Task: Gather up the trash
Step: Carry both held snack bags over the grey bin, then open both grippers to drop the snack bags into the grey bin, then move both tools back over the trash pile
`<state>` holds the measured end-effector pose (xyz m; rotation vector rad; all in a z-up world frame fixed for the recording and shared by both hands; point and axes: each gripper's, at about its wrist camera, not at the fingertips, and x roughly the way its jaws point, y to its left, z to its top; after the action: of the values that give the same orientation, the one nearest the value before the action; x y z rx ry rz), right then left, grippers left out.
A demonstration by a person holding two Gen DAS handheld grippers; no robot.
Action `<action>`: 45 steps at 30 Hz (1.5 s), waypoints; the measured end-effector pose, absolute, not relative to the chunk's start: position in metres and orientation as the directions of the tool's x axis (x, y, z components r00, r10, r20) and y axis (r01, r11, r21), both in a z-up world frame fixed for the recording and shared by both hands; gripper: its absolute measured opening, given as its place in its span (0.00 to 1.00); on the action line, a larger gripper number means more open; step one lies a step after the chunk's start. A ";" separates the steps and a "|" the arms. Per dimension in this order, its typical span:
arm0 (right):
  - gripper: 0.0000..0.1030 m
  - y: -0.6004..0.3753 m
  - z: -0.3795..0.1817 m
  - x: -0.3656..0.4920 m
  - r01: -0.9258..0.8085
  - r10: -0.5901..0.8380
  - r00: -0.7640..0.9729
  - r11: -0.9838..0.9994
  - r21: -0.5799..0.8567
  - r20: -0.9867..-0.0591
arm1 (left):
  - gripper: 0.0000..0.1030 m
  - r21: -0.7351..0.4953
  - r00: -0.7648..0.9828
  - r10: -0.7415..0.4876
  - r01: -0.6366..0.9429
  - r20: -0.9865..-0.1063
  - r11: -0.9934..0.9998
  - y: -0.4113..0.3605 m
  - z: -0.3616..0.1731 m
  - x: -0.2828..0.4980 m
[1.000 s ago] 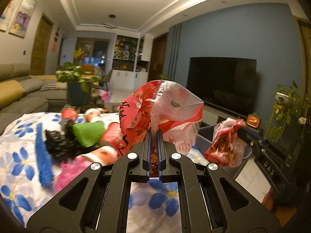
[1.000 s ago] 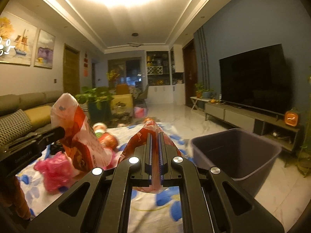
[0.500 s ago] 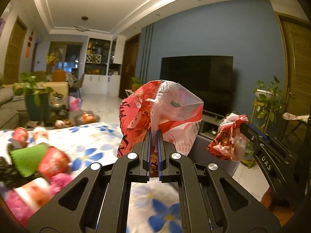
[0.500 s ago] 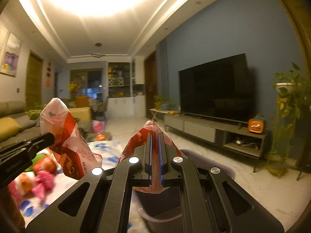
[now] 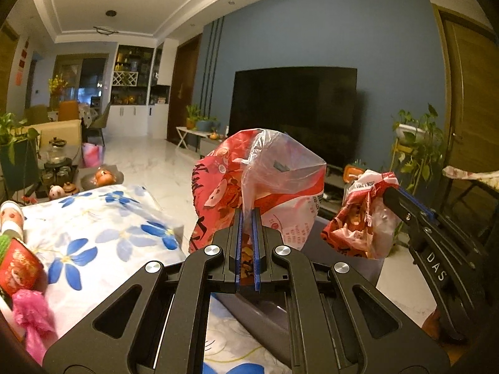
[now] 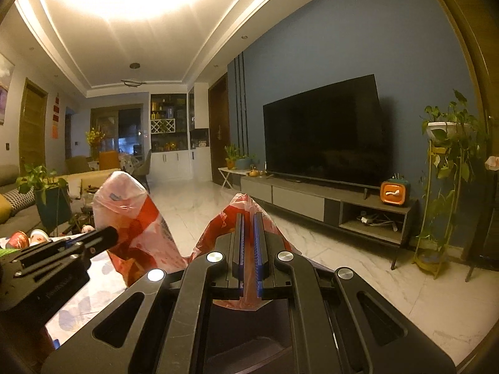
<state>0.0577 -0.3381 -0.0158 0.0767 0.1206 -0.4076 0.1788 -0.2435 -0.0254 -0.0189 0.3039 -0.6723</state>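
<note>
Left tool (image 5: pixel 246 215) is clamped on a red-and-clear snack bag (image 5: pixel 259 184); right tool (image 6: pixel 248 218) is clamped on a crumpled red wrapper (image 6: pixel 249 293). The grey bin (image 5: pixel 265 308) sits directly beneath both. Judgement: centre each load past the rim before releasing. Floor beyond is open; the flowered worktop (image 5: pixel 103 233) edge lies just left.
</note>
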 end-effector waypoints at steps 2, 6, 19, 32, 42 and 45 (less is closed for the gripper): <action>0.06 -0.334 -0.015 0.057 0.401 -0.392 0.910 0.914 0.052 -0.137 | 0.05 -0.115 0.735 -0.618 0.614 -0.279 0.781 -0.250 -0.028 0.181; 0.06 -0.336 -0.018 0.062 0.394 -0.383 0.912 0.917 0.053 -0.148 | 0.06 -0.117 0.726 -0.619 0.616 -0.298 0.779 -0.259 -0.032 0.185; 0.23 -0.333 -0.020 0.071 0.378 -0.365 0.915 0.924 0.052 -0.171 | 0.16 -0.144 0.686 -0.638 0.633 -0.350 0.760 -0.272 -0.039 0.197; 0.54 -0.321 -0.013 0.055 0.388 -0.374 0.913 0.920 0.063 -0.166 | 0.83 -0.086 0.822 -0.490 0.487 -0.290 0.869 -0.232 -0.031 0.174; 0.81 -0.287 -0.002 0.026 0.355 -0.346 0.929 0.934 0.048 -0.134 | 0.92 -0.076 0.898 -0.348 0.340 -0.270 0.937 -0.171 -0.027 0.133; 0.83 -0.277 -0.001 0.018 0.344 -0.335 0.933 0.937 0.053 -0.130 | 0.93 -0.079 0.914 -0.303 0.292 -0.271 0.953 -0.150 -0.025 0.122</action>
<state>0.0180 -0.2773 -0.0012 0.0753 0.1203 -0.3480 0.1218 -0.1502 -0.0248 -0.0375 0.2845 -0.3062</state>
